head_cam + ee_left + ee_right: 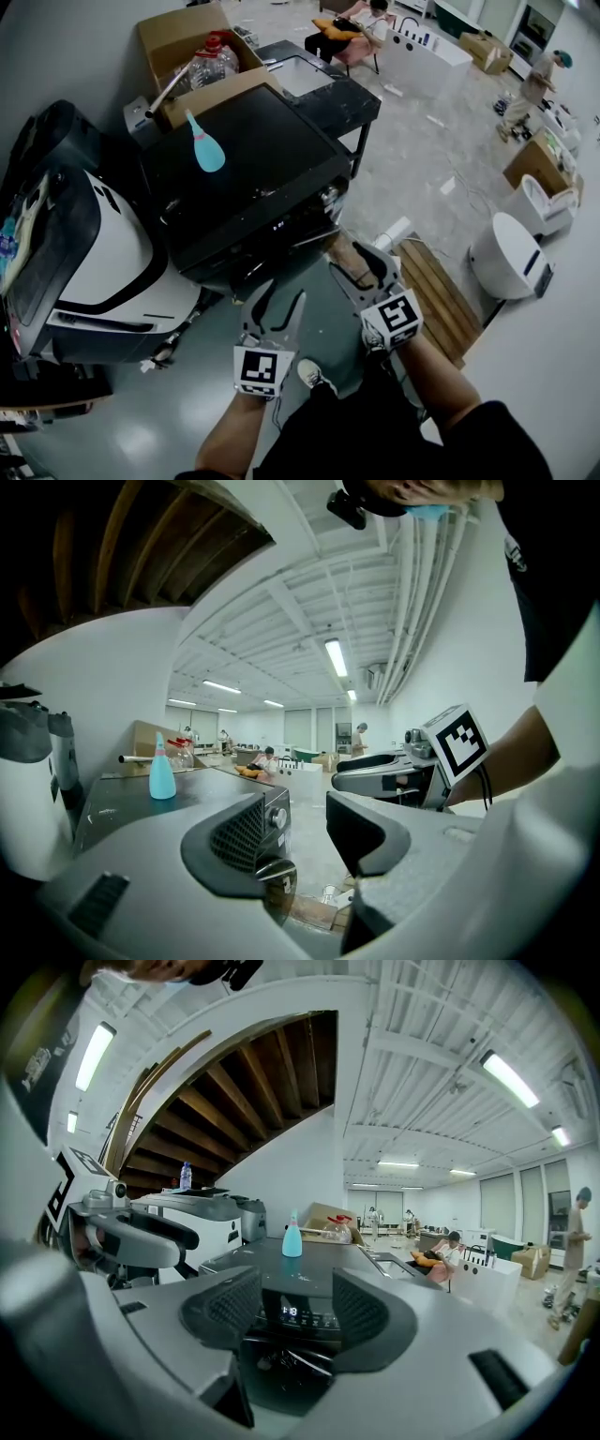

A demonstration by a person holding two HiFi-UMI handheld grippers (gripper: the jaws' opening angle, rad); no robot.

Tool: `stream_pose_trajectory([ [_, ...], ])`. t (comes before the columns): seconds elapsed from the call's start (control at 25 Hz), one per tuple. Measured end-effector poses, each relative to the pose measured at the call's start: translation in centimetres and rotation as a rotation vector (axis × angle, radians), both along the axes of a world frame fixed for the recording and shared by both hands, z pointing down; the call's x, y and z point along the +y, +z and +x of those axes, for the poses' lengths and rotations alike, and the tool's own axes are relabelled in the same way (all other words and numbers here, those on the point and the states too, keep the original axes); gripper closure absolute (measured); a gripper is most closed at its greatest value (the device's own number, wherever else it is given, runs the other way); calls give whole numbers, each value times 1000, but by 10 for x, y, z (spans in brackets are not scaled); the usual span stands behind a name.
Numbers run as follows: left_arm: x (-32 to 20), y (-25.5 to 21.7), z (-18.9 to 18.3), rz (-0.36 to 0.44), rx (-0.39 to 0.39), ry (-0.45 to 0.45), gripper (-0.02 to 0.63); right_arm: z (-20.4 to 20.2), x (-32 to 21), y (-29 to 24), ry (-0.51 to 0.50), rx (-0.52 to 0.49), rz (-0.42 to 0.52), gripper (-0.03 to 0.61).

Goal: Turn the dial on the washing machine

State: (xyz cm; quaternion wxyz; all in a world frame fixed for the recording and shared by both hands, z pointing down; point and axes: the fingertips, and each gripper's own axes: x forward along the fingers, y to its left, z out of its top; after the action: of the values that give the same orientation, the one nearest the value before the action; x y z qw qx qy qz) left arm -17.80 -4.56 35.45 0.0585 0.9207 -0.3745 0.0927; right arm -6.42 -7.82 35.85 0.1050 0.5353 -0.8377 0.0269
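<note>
The black washing machine (pixel 253 178) stands in the middle of the head view with a cyan bottle (pixel 205 145) on its lid. Its silver dial (pixel 278 818) sits on the front panel's corner and shows in the left gripper view just past the jaws. My left gripper (pixel 281 298) hangs in front of the machine, open, with nothing between its fingers. To its right my right gripper (pixel 361 265) is open too and holds nothing. In the right gripper view the lit display (pixel 291 1312) on the panel lies beyond the jaws, some way off.
A white and black washing machine (pixel 103 272) stands at the left. Behind the black one are a cardboard box (pixel 187 37) holding bottles and a black sink table (pixel 323 89). A wooden pallet (pixel 441 291) and white appliances (pixel 511 258) are at the right. People are far back.
</note>
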Motion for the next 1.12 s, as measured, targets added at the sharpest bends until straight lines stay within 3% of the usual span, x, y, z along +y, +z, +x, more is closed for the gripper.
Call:
stream_pose_trajectory([
  [0.32,-16,10,21,-18,-11,-82,426,26,-32,27,-48,4,-48,336],
  [1.12,-56,66,128,-99,-44,-283,426,100,-135,115,-206,10,-97,325],
])
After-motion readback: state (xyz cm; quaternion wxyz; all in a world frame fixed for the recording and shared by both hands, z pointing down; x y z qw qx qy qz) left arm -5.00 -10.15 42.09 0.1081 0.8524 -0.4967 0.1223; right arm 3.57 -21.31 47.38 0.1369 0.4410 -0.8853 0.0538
